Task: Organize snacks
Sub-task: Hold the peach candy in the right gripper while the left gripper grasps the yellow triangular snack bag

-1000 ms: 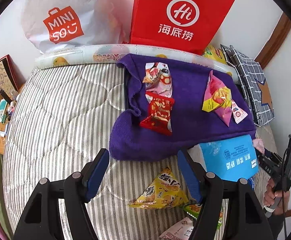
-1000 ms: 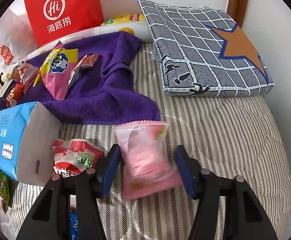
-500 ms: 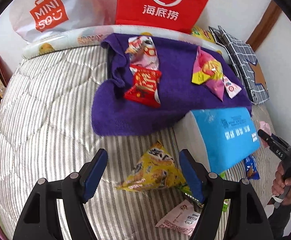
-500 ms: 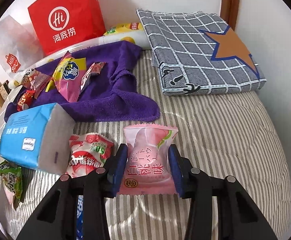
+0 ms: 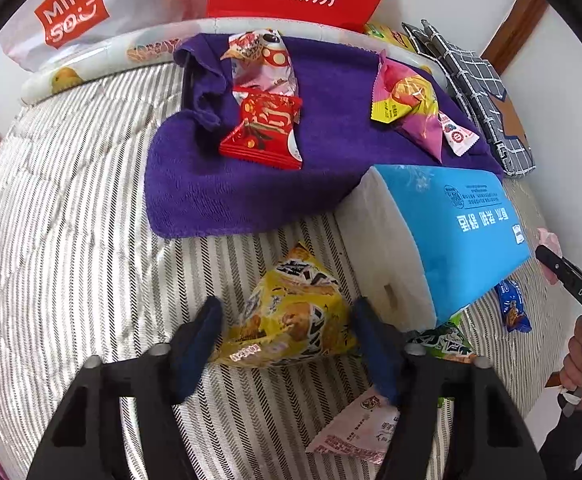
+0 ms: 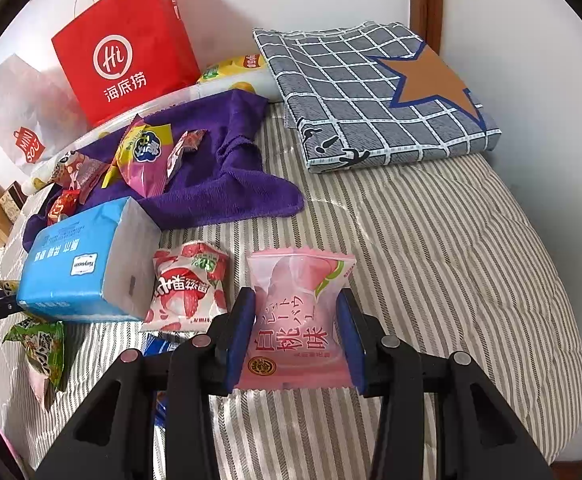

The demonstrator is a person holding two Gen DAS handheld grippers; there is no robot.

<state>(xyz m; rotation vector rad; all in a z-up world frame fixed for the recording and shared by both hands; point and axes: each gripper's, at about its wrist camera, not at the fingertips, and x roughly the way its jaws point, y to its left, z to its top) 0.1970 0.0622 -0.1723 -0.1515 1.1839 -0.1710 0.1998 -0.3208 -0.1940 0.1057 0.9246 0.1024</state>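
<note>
Right gripper (image 6: pixel 297 330) at lower center of its frame, jaws closed on the pink peach snack packet (image 6: pixel 297 320), held just above the striped bed (image 6: pixel 431 240). Left gripper (image 5: pixel 287 332) at lower center, jaws wide apart around the yellow snack bag (image 5: pixel 291 320) lying on the bed, contact unclear. Blue tissue pack (image 5: pixel 443 240) sits right of it, purple towel (image 5: pixel 219 188) with more snacks at upper center.
</note>
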